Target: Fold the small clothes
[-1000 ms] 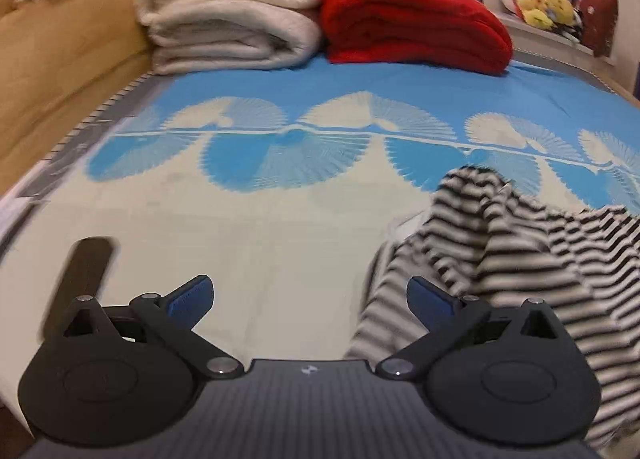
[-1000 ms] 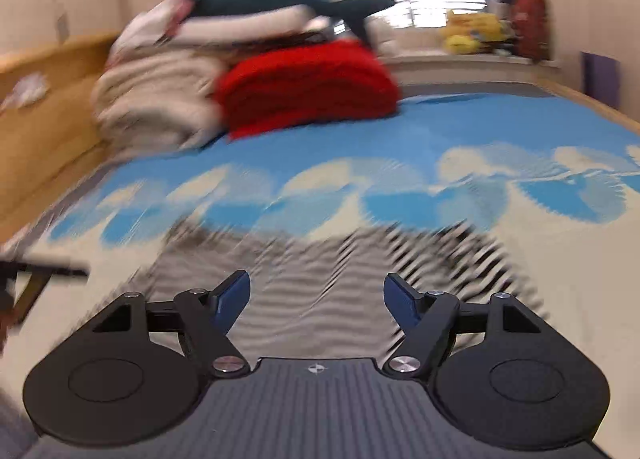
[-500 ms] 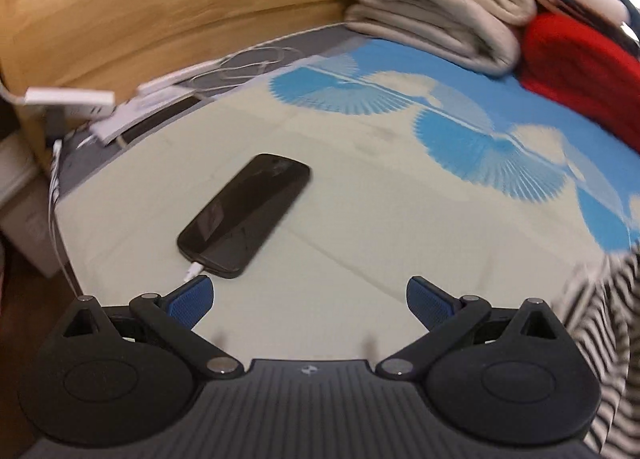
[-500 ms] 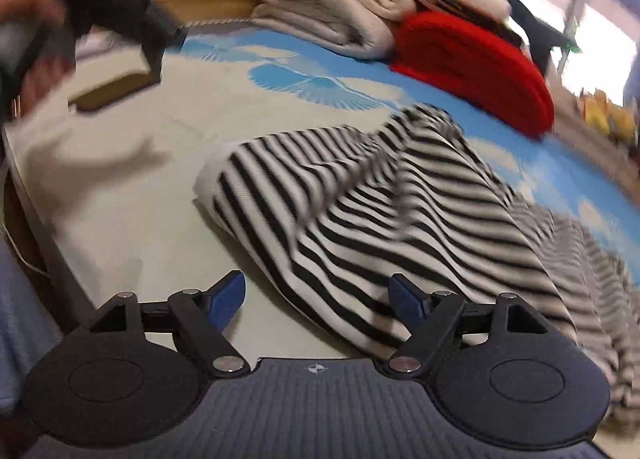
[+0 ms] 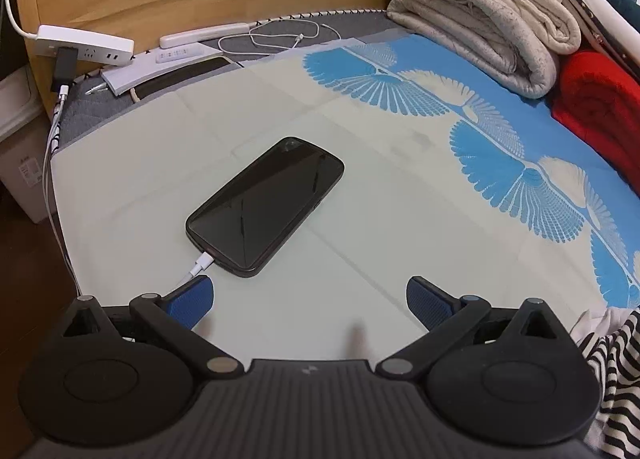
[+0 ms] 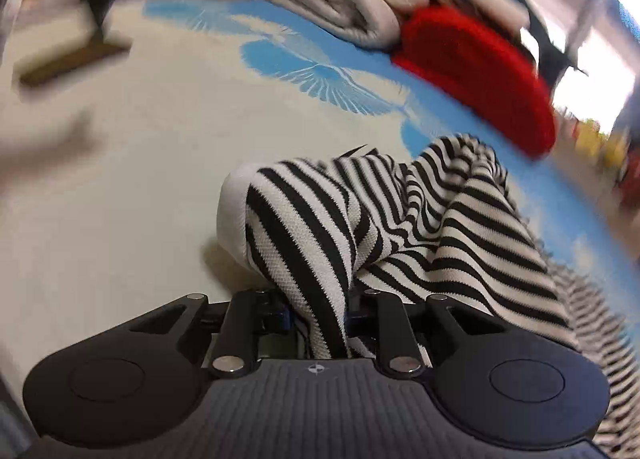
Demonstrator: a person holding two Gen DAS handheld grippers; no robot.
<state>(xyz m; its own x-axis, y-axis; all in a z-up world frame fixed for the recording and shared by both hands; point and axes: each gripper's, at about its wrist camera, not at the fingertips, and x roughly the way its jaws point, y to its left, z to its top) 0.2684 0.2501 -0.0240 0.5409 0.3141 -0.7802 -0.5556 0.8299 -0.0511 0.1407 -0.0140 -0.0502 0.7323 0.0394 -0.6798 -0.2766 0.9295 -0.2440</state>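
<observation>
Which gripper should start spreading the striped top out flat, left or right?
Right, probably. The right gripper has just closed on a fold of the striped top. The left gripper is open above the phone, the top only at its view's edge.

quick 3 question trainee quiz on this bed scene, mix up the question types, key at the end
1. True or false: the right claw is clamped on the striped garment.
2. Multiple choice: what lies on the bed sheet just ahead of the open left claw? A) a book B) a phone C) a sock
3. Fill in: the phone has a white ____ plugged into its near end.

Key
1. True. The right claw's jaws have just been closing and striped cloth is pinched between them.
2. B. The phone lies flat and untouched between and beyond the claw's fingers.
3. Cable.
</observation>
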